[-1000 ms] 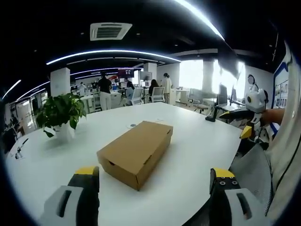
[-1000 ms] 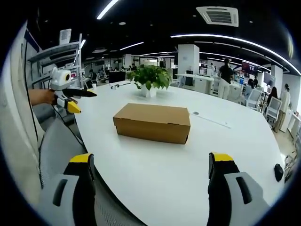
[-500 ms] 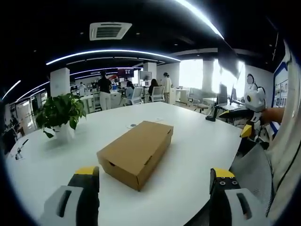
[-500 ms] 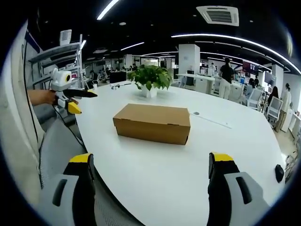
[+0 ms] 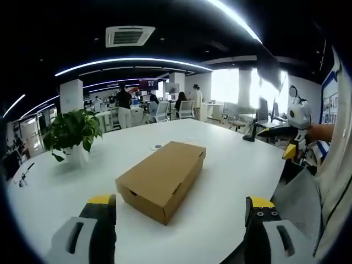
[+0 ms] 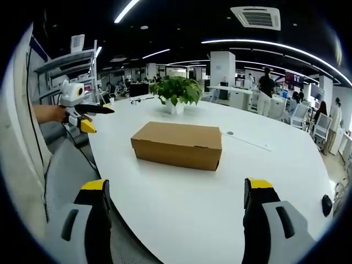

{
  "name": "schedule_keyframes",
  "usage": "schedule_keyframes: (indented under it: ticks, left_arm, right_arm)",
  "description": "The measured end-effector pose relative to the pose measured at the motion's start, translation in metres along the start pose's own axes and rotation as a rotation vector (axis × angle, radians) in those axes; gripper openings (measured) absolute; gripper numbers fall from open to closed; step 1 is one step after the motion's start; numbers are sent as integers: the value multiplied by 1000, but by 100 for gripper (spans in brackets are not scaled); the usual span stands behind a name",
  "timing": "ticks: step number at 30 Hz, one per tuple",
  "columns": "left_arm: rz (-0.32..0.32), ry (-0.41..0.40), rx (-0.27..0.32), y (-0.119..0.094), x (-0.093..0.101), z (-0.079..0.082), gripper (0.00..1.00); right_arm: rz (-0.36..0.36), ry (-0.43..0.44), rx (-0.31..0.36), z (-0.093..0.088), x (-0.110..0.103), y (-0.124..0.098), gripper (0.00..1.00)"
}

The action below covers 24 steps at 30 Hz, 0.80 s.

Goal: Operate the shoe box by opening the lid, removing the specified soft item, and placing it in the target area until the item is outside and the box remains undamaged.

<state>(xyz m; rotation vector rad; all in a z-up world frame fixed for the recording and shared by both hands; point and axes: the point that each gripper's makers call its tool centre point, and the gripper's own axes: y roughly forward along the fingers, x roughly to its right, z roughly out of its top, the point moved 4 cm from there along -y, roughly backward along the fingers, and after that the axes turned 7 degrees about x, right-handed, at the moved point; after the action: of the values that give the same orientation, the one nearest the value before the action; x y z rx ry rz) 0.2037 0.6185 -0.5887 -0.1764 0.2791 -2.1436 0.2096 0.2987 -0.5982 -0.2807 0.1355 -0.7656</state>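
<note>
One shoe box [image 5: 160, 179] (closed) ahead of both tongs

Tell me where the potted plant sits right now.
The potted plant stands on the white table beyond the closed shoe box in the right gripper view; in the left gripper view it stands left of the box.

Bright, even office light from ceiling strip lights [image 5: 132, 60]; window glare [image 5: 224, 85] upper right, fisheye bending at edges.

both views face shoe box [image 5: 160, 179], crosswise
</note>
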Motion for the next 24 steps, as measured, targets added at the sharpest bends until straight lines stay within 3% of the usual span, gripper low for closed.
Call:
schedule_keyframes:
  ticks: [24]
  left_arm:
    - [6,3,-59,15,-8,-15,98]
  right_arm:
    - [40,-16,-25,0,30,15,96]
